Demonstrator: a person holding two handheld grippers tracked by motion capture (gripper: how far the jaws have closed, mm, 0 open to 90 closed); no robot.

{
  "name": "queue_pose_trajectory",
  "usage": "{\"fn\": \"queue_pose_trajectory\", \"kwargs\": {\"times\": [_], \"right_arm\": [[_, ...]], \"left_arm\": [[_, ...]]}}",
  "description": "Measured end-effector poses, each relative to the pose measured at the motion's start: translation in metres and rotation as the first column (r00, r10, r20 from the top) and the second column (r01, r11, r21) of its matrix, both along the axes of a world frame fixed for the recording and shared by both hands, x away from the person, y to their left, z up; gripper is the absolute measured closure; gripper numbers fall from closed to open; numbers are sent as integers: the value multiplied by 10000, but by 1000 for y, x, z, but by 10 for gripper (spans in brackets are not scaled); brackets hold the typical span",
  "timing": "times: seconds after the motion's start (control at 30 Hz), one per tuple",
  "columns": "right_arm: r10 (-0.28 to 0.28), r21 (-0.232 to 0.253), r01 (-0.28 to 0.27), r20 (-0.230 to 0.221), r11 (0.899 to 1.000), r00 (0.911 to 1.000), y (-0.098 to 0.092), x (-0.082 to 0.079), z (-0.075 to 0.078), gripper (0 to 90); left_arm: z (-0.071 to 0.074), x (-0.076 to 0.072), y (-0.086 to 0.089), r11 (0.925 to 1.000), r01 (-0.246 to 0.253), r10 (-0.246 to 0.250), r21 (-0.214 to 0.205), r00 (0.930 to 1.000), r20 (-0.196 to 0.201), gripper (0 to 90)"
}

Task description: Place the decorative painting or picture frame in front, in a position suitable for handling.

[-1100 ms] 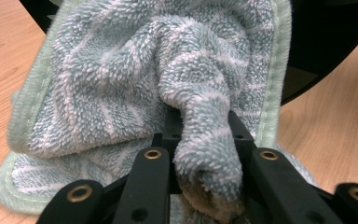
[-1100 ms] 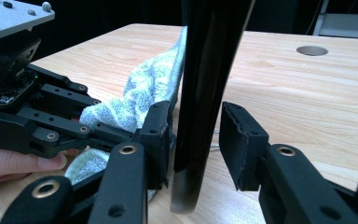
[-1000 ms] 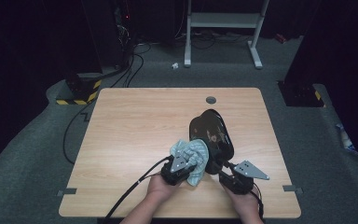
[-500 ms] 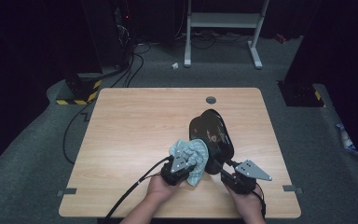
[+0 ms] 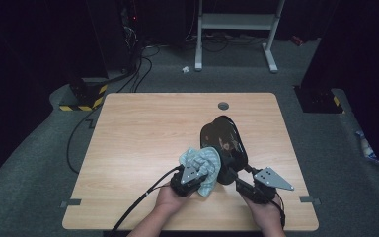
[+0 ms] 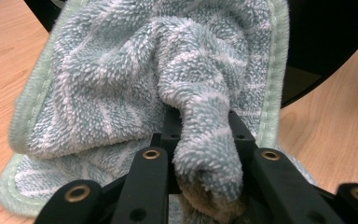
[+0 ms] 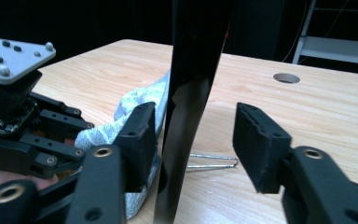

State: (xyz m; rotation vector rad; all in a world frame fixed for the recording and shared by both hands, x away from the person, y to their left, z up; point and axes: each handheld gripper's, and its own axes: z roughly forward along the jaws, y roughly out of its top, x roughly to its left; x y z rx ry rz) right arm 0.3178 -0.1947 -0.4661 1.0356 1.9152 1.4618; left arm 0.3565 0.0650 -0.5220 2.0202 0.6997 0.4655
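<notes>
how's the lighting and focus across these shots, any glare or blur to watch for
High view: the table is evenly lit while the room around it falls to near black, and the glossy black panel mirrors faint reflections. Left gripper view: the towel is sharp, with the left tool slightly soft up close. Right gripper view: the right tool and panel edge are mildly blurred, and the backdrop is dark.

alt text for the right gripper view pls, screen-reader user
The right gripper stands open with a thin glossy black panel upright between its jaws, close to one jaw and apart from the other. A blue-green towel lies behind it beside the left gripper, on a wooden table.
</notes>
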Motion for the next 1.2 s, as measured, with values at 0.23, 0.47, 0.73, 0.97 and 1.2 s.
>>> {"fn": "queue_pose_trajectory", "kwargs": {"times": [0.23,0.47,0.73,0.97,1.2], "right_arm": [[7,67,-7,105,10000,9999,-1,1,11,423],[-88,87,87,172,9999,9998,-4,3,21,401],[-48,173,41,439,9998,9990,-5,9,41,398],[-24,211,13,484,9998,9988,-2,14,50,497],[248,768,-258,135,9967,9996,-3,21,51,656]], "left_arm": [[0,1,0,10000,29,-29,-49,10000,-31,733],[0,2,1,9998,51,-55,-187,9998,-195,733],[0,2,1,9999,46,-48,-158,9999,-162,732],[0,2,1,9998,52,-55,-167,9999,-158,731],[0,2,2,9998,58,-62,-190,9998,-186,731]]}}
